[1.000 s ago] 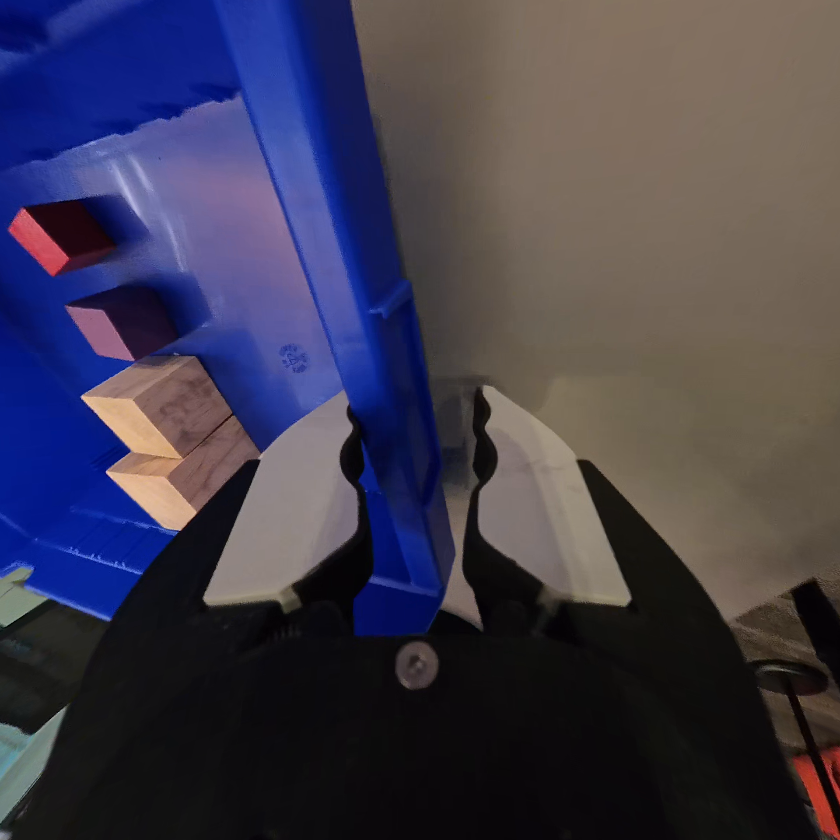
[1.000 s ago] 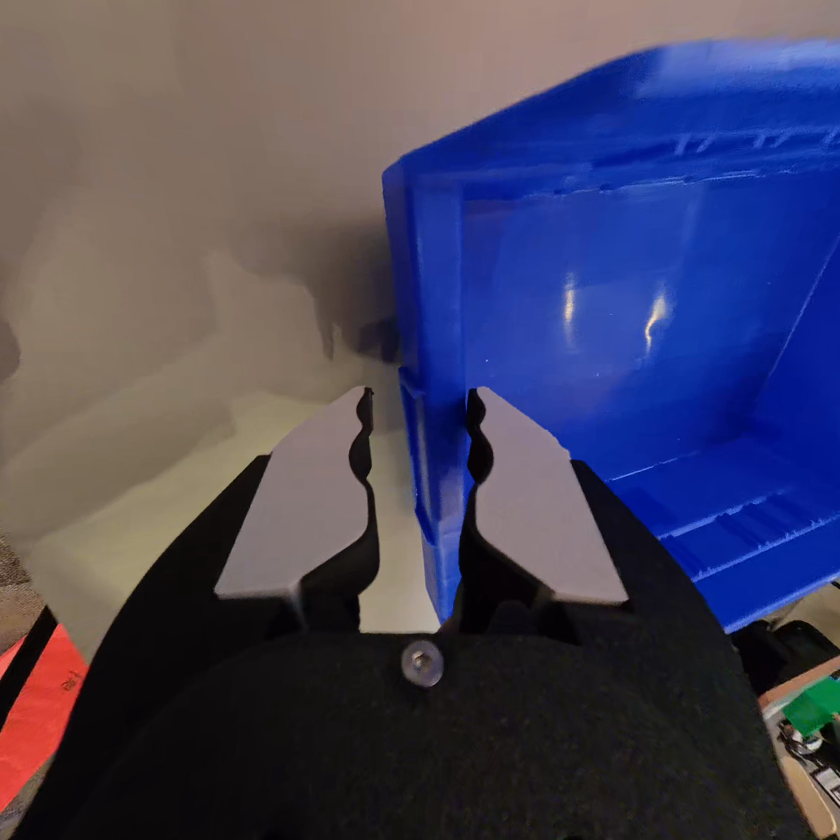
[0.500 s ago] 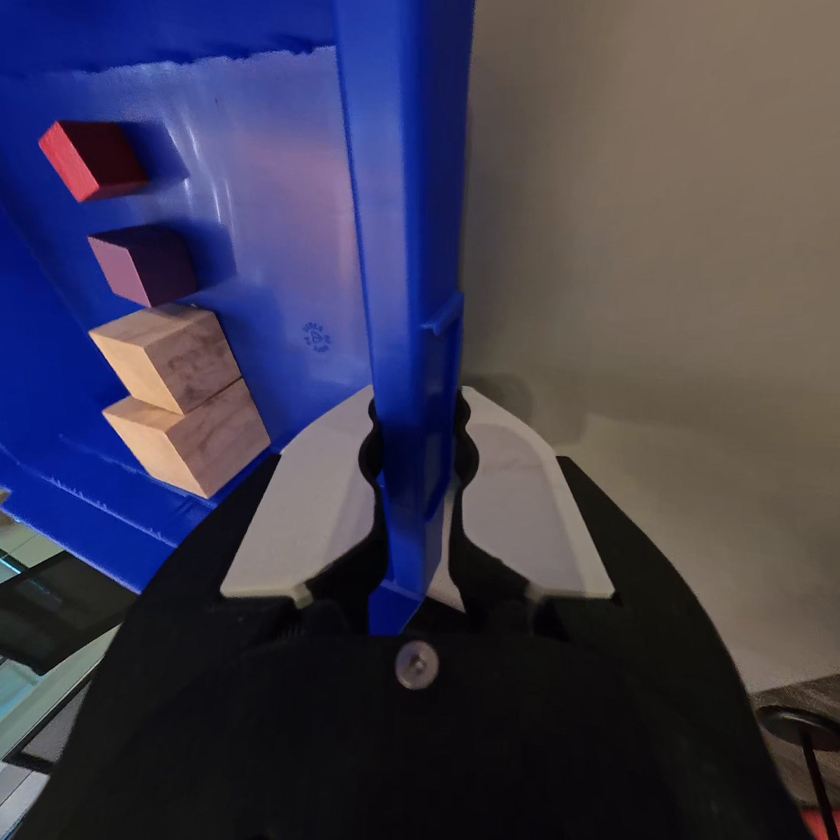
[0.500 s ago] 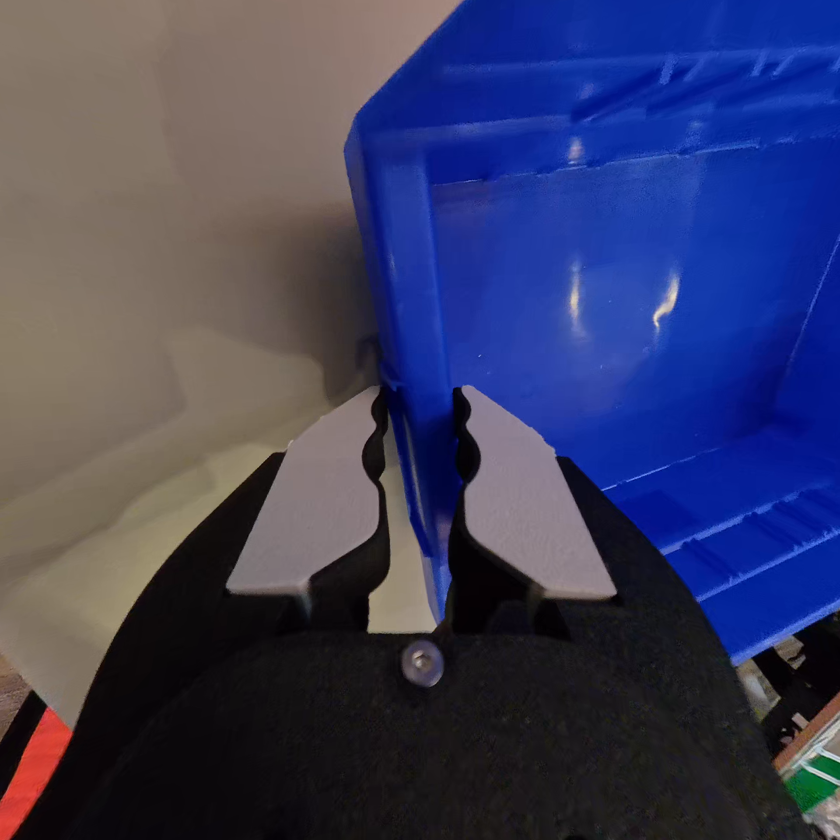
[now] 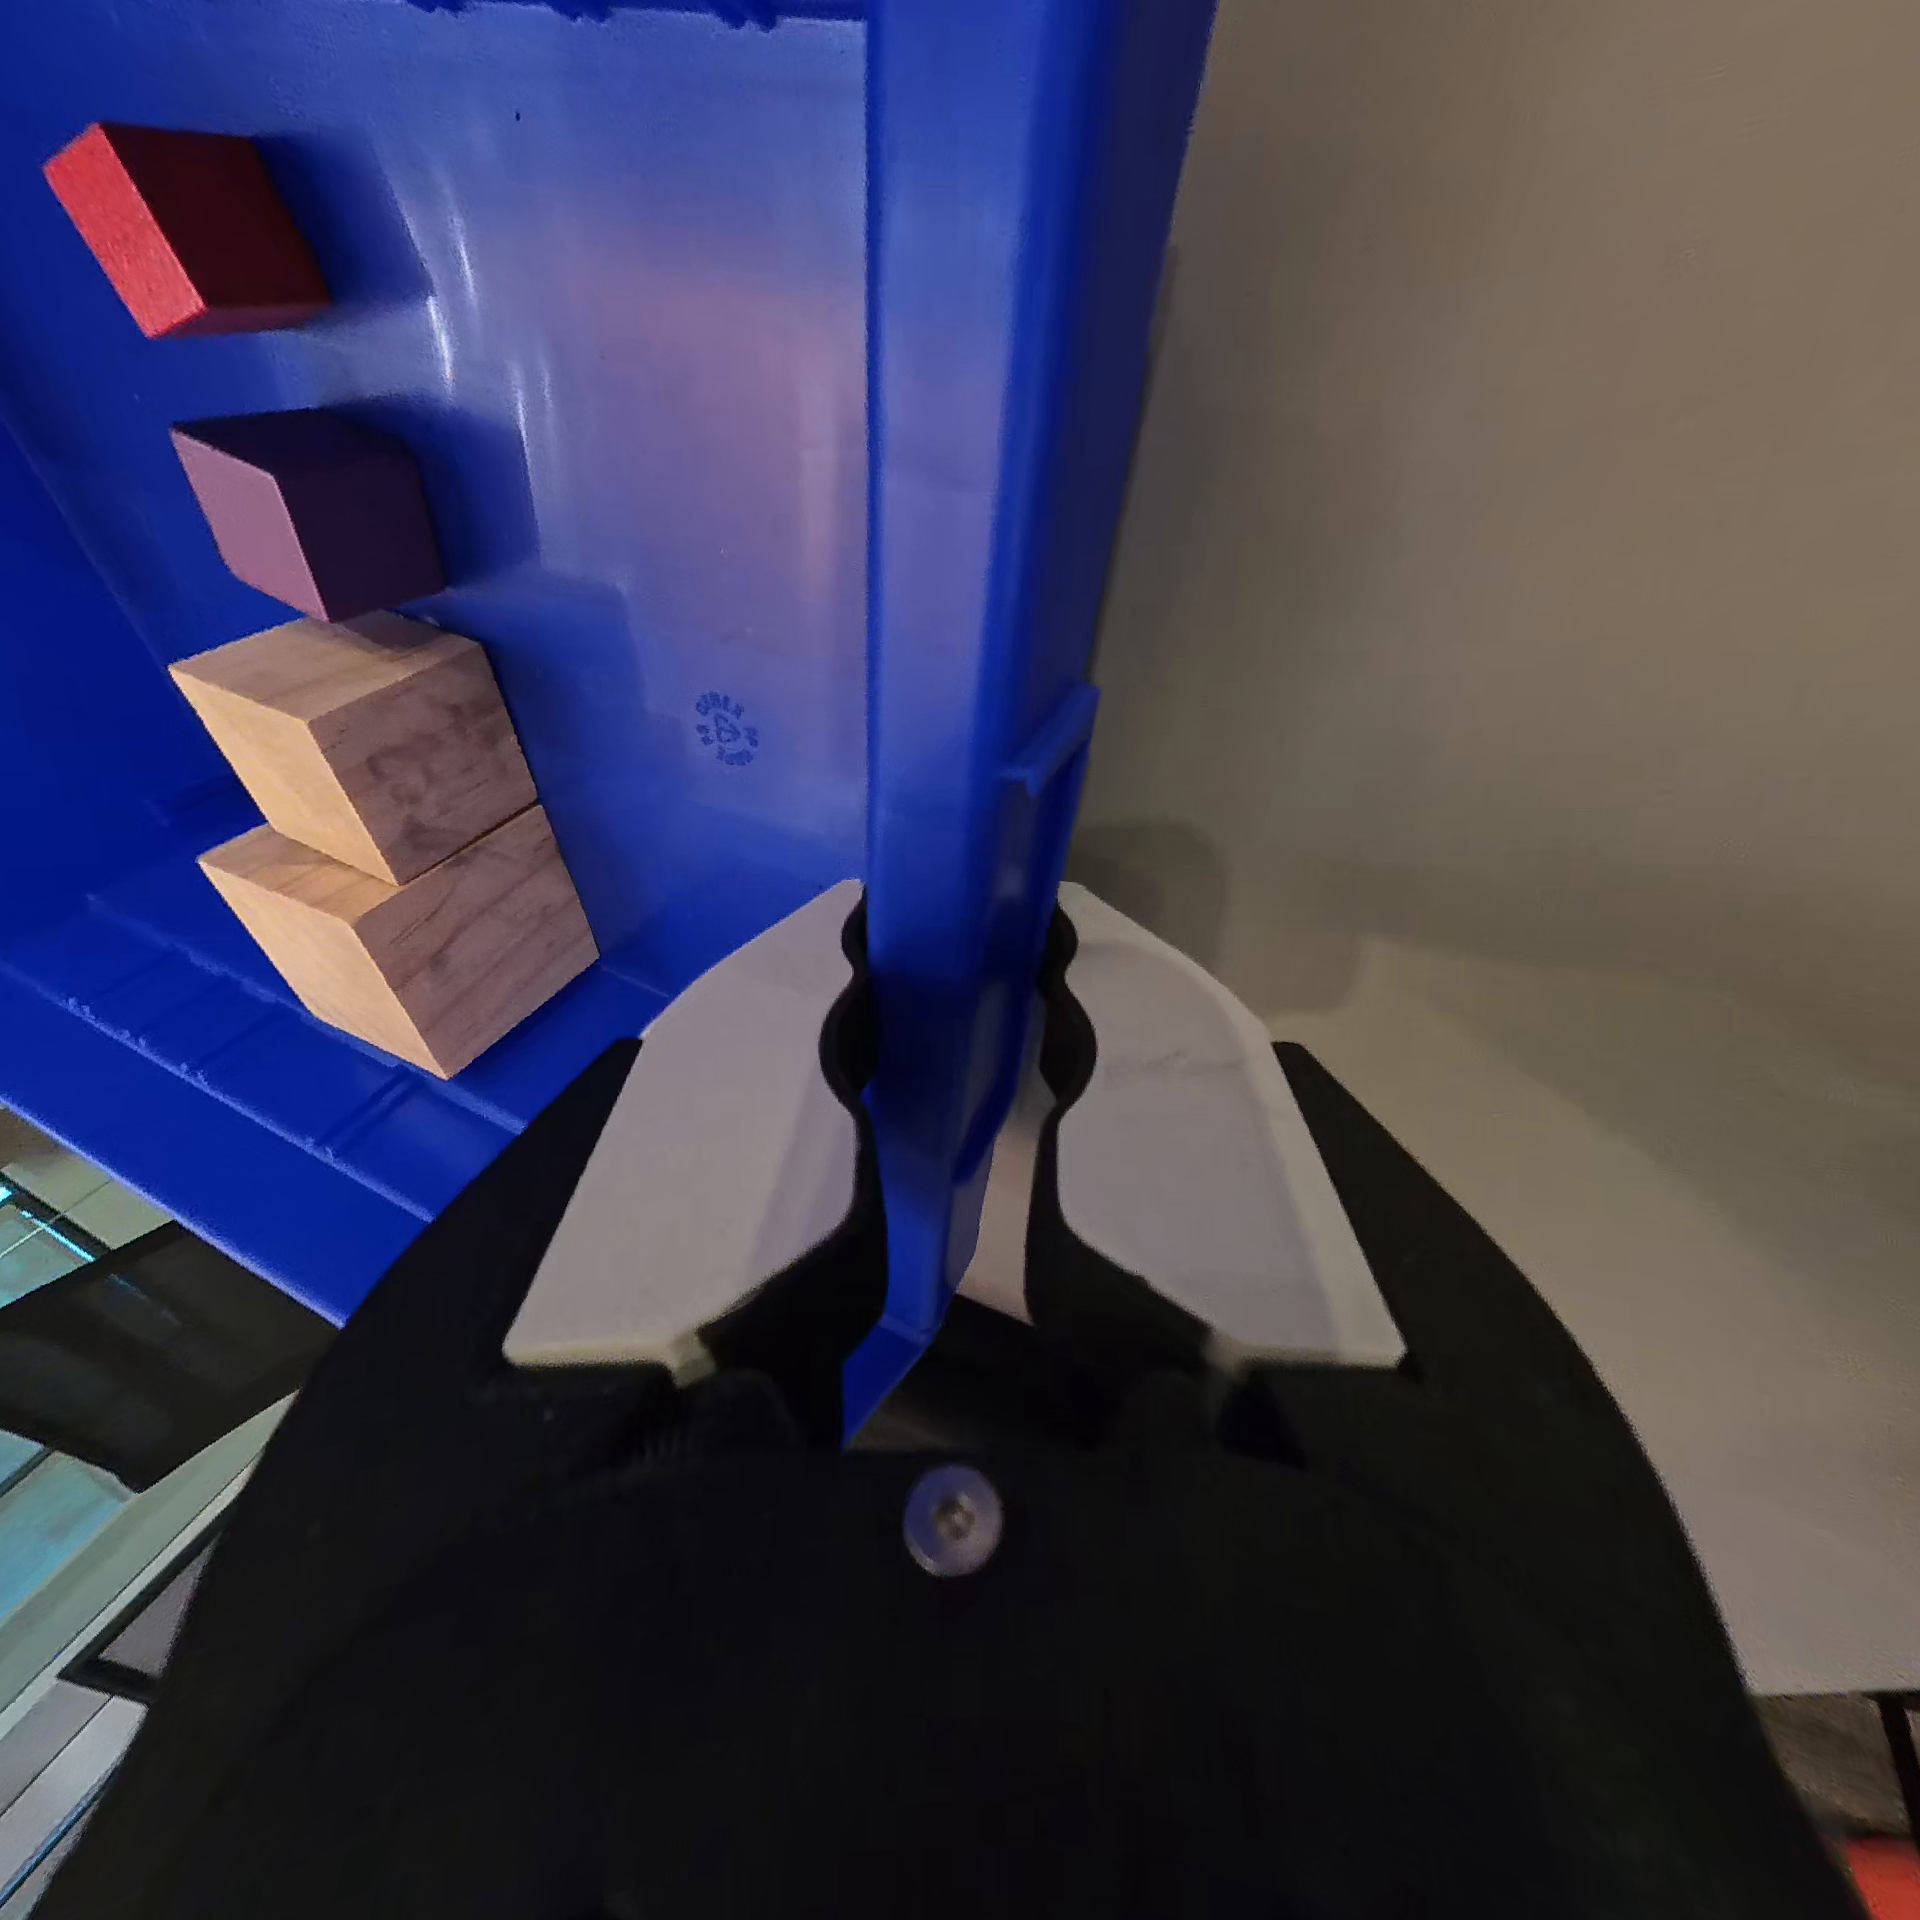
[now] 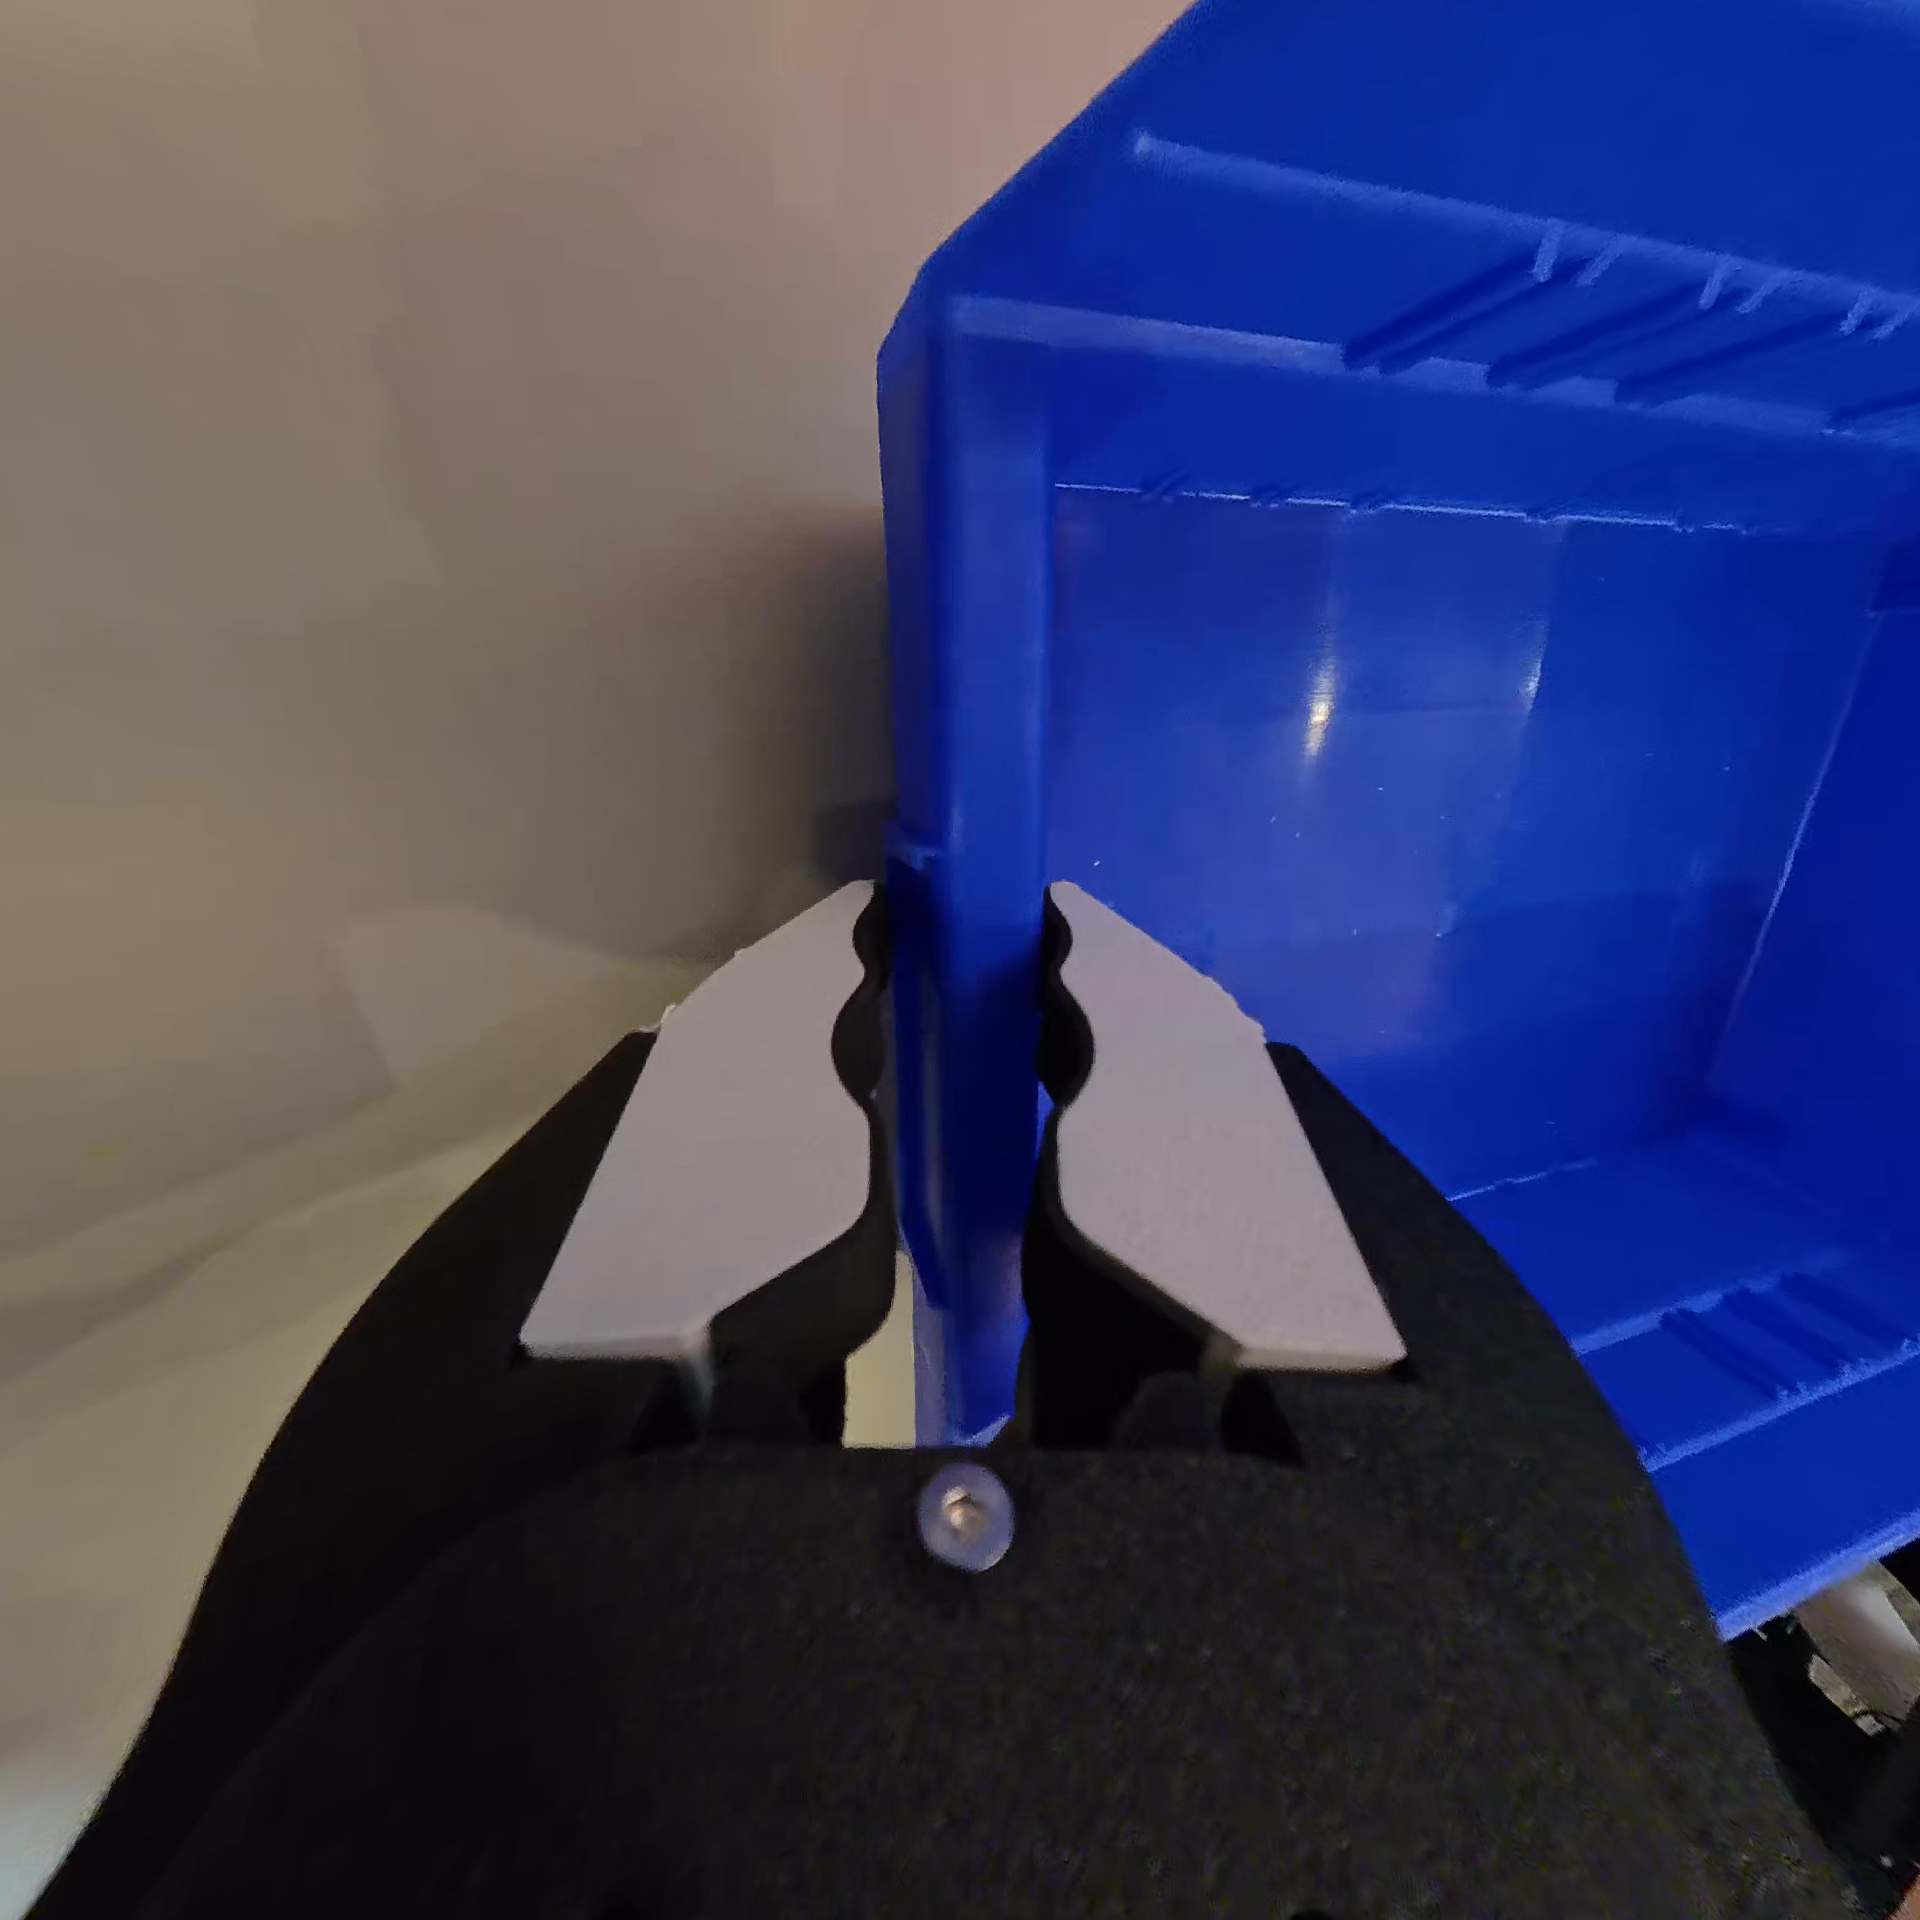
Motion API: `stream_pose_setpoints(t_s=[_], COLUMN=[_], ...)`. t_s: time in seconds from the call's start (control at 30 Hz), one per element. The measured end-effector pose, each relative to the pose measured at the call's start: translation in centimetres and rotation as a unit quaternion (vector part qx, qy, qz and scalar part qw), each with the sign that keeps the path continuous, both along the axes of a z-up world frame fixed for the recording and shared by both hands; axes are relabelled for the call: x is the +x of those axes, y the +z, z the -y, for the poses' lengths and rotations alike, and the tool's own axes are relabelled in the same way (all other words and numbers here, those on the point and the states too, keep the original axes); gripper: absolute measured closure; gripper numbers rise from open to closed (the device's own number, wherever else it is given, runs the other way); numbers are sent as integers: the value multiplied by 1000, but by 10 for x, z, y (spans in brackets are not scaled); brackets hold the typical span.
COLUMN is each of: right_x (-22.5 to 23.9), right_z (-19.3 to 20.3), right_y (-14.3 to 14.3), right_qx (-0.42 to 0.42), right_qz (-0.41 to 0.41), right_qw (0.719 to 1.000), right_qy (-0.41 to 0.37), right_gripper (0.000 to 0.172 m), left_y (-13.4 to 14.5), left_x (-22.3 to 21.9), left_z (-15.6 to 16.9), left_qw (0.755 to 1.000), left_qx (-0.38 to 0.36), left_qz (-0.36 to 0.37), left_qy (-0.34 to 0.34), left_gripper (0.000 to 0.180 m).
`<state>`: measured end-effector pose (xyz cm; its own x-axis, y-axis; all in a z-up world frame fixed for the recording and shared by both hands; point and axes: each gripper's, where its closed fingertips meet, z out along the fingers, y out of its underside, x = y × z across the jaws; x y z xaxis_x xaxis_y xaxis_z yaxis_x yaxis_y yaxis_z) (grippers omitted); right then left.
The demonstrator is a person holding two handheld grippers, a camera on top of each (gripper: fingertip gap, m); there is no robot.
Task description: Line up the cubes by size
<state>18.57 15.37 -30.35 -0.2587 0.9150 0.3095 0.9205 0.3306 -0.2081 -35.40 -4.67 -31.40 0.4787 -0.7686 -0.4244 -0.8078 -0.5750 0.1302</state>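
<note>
A blue plastic bin [image 5: 665,436] fills the left wrist view. On its floor lie a red cube [image 5: 177,229], a purple cube [image 5: 312,514] and two larger wooden cubes [image 5: 364,743] [image 5: 416,940] in a line; the wooden ones touch. My left gripper [image 5: 956,914] is shut on the bin's right side wall [image 5: 966,623], pads pressed on both faces. My right gripper [image 6: 961,914] is shut on the bin's left side wall [image 6: 971,623]. The bin's inside [image 6: 1455,779] shows no cubes in the right wrist view.
A pale wall and a white table surface [image 5: 1558,1247] lie beside the bin. A red patch [image 5: 1881,1891] shows at the lower right of the left wrist view. Clutter [image 6: 1860,1662] shows below the bin at the right edge of the right wrist view.
Both grippers closed onto the bin's side walls from open. The bin has since swung more upright and nearer in both views; the cubes kept their line.
</note>
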Motion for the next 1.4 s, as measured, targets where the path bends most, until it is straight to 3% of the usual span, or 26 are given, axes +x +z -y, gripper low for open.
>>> stream_pose_setpoints(t_s=[0.53,1.4], right_x=[13,25], right_z=[-50,-107], right_y=[0,-1], right_qx=[-2,-12], right_qz=[-3,0], right_qw=[1000,999], right_qy=[22,37], right_gripper=[146,147], left_y=[0,-1], left_x=[-45,-70], left_z=[-25,-47], left_qw=[999,999], left_qx=[6,20], left_qz=[-35,-38], left_qy=[2,-4], left_gripper=[152,151])
